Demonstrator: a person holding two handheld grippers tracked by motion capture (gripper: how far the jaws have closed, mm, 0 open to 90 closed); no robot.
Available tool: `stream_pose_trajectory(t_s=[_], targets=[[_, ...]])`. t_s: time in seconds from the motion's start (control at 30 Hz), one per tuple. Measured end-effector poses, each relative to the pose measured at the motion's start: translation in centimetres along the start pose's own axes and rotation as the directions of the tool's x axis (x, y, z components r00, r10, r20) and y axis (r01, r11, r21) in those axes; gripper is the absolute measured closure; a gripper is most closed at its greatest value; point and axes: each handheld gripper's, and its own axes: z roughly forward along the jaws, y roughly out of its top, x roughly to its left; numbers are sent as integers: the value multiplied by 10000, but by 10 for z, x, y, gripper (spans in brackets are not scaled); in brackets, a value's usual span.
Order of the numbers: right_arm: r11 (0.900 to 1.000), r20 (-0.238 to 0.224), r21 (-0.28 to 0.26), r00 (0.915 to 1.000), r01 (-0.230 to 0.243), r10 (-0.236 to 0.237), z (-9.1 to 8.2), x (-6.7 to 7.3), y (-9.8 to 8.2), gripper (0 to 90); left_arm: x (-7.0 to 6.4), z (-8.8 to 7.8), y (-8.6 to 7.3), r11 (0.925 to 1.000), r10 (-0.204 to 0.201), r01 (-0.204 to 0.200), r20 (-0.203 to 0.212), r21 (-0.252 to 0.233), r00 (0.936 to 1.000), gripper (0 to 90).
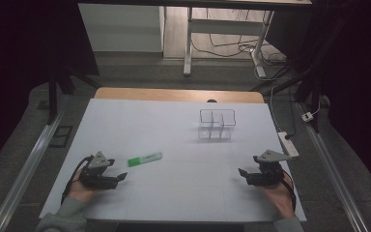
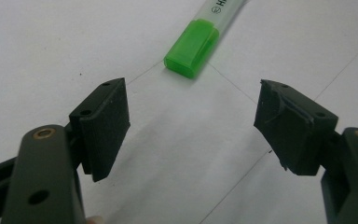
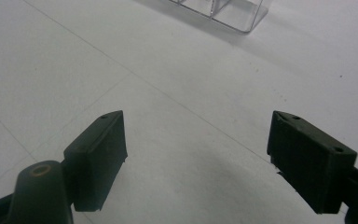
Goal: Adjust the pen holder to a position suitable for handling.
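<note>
A green highlighter (image 1: 145, 158) lies flat on the white table sheet (image 1: 174, 193), left of the middle. Its green cap end (image 2: 190, 47) points toward my left gripper (image 1: 122, 176), which rests low at the near left, open, a short way from the pen with nothing between its jaws. A clear plastic organiser with compartments (image 1: 216, 123) stands farther back, right of centre; its base corner (image 3: 223, 13) shows at the top of the right gripper view. My right gripper (image 1: 242, 172) sits at the near right, open and empty, its jaws (image 3: 193, 154) spread over bare sheet.
The sheet covers a wooden table whose far edge (image 1: 178, 94) shows behind it. A white power strip (image 1: 289, 143) and cable lie off the sheet's right edge. Desk legs and cables stand on the floor beyond the table.
</note>
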Motion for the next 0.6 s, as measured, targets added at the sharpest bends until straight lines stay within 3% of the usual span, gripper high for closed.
stream_pose_trajectory(t_s=[0.6], targets=[[9989, 210, -250, 9990, -400, 405, 7, -6, 18, 221, 0, 2, 0, 10000, 70, -70, 5, 49, 10000, 260]])
